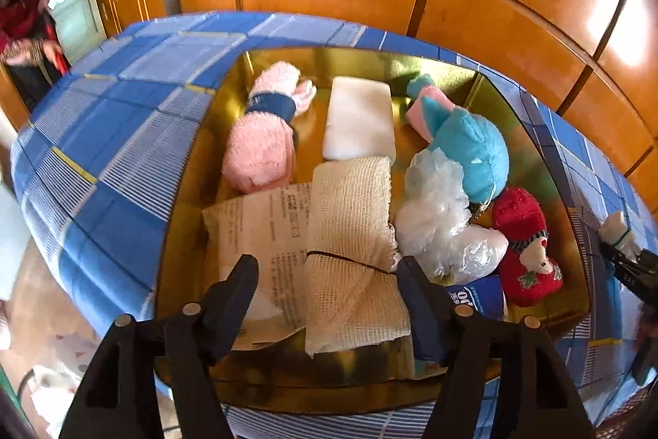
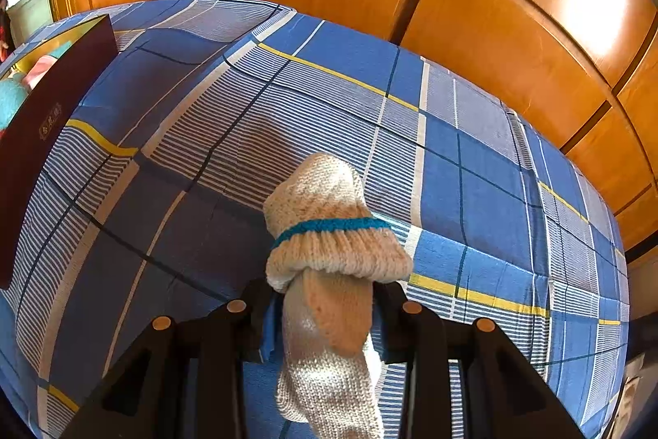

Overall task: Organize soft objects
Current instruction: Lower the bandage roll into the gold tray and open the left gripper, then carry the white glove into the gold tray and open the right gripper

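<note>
A gold-lined box (image 1: 185, 217) stands on the blue checked bedspread (image 1: 107, 134). My left gripper (image 1: 327, 274) hangs open over the box's near end. A cream gauze roll (image 1: 349, 233) lies between its fingers, and the left finger stands clear of it. Also in the box are a pink fluffy roll (image 1: 263, 138), a white foam block (image 1: 360, 118), a teal and pink plush (image 1: 464, 142), a clear plastic bag (image 1: 444, 229) and a red sock (image 1: 526, 254). My right gripper (image 2: 325, 299) is shut on a cream knitted glove with a blue band (image 2: 329, 233), above the bedspread (image 2: 473, 171).
A printed paper sheet (image 1: 263, 229) lies under the gauze roll. The box's maroon outer wall (image 2: 41, 134) stands at the left in the right wrist view. Wooden wardrobe panels (image 1: 493, 7) rise behind the bed. A person in red (image 1: 24, 7) stands at the far left.
</note>
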The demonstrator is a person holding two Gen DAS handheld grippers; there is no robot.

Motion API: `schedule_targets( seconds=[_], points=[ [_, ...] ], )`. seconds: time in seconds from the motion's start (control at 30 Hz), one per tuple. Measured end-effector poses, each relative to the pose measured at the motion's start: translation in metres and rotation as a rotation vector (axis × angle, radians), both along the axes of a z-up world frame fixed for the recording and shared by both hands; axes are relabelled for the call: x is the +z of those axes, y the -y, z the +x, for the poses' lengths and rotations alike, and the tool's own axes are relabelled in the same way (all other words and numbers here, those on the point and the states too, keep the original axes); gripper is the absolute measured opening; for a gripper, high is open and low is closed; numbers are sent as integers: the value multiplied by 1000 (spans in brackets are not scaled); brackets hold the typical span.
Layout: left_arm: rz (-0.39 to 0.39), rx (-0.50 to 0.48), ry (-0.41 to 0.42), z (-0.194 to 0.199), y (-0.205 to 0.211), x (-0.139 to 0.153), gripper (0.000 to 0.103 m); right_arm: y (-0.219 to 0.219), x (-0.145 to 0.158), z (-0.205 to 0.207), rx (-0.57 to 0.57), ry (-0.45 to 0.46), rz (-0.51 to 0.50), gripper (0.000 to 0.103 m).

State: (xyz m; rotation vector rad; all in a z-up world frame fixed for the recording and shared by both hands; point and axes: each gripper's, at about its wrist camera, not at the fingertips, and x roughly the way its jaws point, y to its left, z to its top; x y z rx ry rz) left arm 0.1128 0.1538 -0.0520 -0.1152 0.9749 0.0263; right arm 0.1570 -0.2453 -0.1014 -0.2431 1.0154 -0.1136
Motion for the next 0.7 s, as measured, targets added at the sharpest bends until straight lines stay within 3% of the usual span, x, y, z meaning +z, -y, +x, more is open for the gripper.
schedule_targets(
  seconds=[0.17, 0.7],
  points=[
    [35, 13, 85, -14, 3, 20, 75, 2, 1, -1, -14, -2, 15, 34],
    [-15, 56, 198, -49, -11, 54, 78, 3, 2, 2, -145, -19, 54, 34]
  ],
)
